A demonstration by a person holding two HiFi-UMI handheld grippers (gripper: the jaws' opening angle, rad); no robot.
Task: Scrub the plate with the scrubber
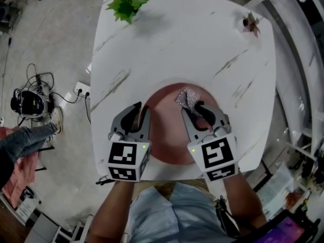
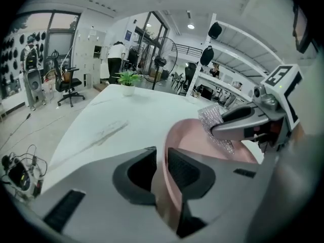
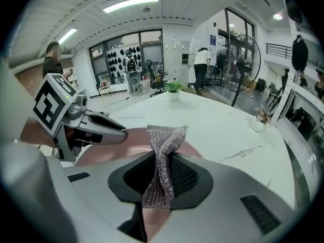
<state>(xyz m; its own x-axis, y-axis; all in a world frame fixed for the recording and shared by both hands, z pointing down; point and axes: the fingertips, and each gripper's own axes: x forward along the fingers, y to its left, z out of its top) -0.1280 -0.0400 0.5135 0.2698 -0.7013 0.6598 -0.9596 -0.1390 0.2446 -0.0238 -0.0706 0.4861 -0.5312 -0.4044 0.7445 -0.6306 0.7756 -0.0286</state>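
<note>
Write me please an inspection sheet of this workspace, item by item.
Surface: white veined table.
Job's things: pink plate at the table's near edge; silver mesh scrubber over its far rim.
Clutter: green potted plant and small pink flower pot at the far corners.
Grippers: left gripper shut on the plate's rim; right gripper shut on the scrubber.
Cables: cables and power strip on the floor, left.
Surroundings: standing fan, office chair.

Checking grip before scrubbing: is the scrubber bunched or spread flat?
Bunched: the right gripper pinches the scrubber at its waist, its top fanning out.
</note>
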